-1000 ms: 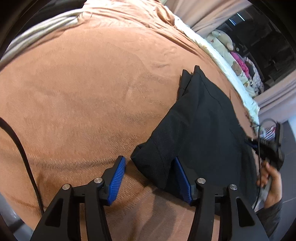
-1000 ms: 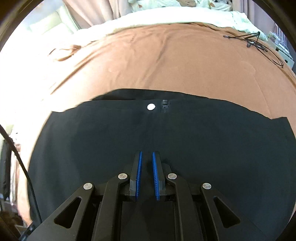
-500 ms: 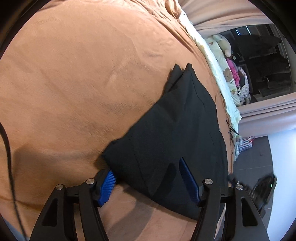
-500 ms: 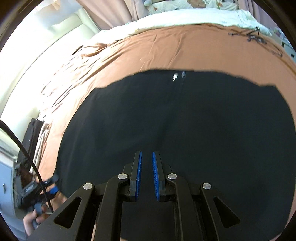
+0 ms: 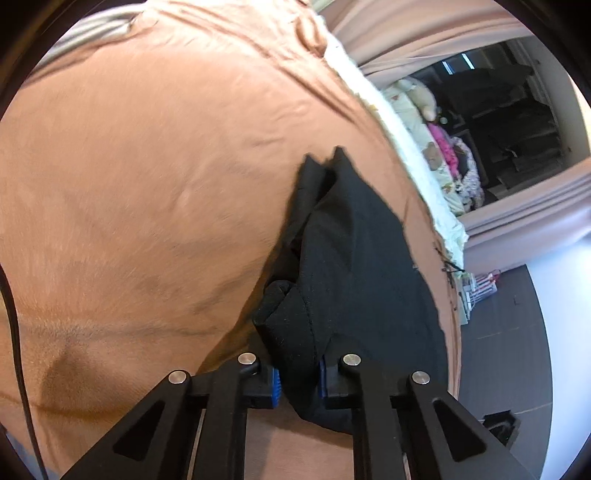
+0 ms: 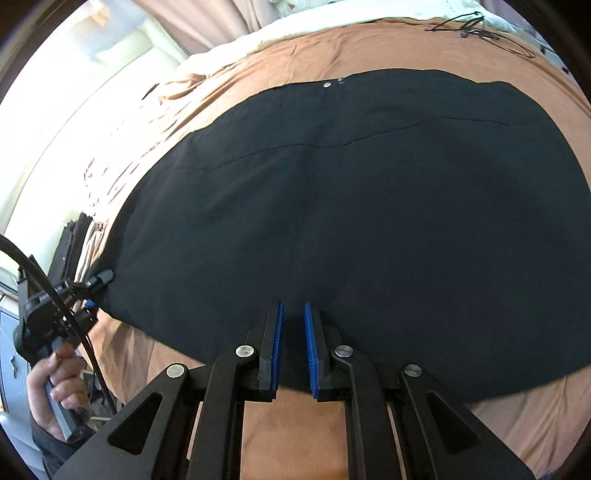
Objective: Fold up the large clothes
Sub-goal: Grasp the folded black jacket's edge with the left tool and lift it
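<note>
The black trousers (image 6: 351, 229) lie flat on the bed's brown cover (image 5: 147, 184), long axis running left to right across my right view, waistband with its button (image 6: 327, 85) on the far edge. My left tongs (image 5: 298, 384) are closing on a bunched corner that sits between the pads. My right tongs (image 6: 293, 343) stand narrow over the near edge; whether they pinch cloth, I cannot tell. Curtains (image 5: 424, 33) and soft toys (image 5: 436, 122) lie beyond the bed.
</note>
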Demonstrator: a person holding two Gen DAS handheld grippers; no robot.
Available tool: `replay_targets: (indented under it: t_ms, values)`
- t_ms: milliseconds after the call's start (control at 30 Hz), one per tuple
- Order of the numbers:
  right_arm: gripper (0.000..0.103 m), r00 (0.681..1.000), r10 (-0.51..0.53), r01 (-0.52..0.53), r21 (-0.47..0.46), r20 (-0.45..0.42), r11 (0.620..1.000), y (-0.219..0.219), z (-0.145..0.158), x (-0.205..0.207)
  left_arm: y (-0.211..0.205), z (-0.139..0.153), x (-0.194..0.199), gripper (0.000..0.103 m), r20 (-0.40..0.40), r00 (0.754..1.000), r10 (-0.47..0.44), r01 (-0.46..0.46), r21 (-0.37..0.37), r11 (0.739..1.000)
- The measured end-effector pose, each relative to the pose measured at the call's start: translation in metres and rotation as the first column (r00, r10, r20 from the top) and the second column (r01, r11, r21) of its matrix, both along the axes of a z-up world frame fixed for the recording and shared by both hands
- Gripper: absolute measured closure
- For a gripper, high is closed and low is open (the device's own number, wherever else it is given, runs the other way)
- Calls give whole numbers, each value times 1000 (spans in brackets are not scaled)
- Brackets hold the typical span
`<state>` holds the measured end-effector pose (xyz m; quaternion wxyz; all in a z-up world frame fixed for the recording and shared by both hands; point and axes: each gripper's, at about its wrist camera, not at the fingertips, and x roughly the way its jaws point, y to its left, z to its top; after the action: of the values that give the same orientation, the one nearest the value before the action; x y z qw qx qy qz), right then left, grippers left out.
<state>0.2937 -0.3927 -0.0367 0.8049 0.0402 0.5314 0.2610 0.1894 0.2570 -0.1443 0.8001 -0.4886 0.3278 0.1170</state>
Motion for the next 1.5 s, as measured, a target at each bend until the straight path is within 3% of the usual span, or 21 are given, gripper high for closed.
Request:
replay_targets:
  t_ms: [300,633,833,1000,1133,1233,1367,1500]
  values:
    - [95,1000,-23,22,-49,-21,999,14,-27,-5,-36,68,19,93,142,985,-99,87,82,993]
    - [95,999,-4,2,-59,-33,998,22,-43,-5,-98,128,67,94,232,928,-292,256,173,951]
    - [95,998,-31,33,36,-48,999,2,-41,1,-137,153,94,94,243,885,-398,348,224,910]
    - [94,991,-135,132,122,19,984,-40,-11,-1,-170,168,111,94,236,848,-474,413,265,871]
    - [94,977,-210,194,281,26,940,-93,17,0,-200,175,127,94,216,819,-531,466,289,836]
    - [94,966,-254,223,348,45,910,-137,35,-1,-225,174,142,94,202,794,-574,508,298,808]
    - [94,947,-320,287,372,27,883,-203,36,-1,-262,163,168,94,169,760,-628,567,302,767]
    - [93,917,-399,369,381,0,848,-259,20,-6,-308,135,198,94,115,720,-685,637,284,717]
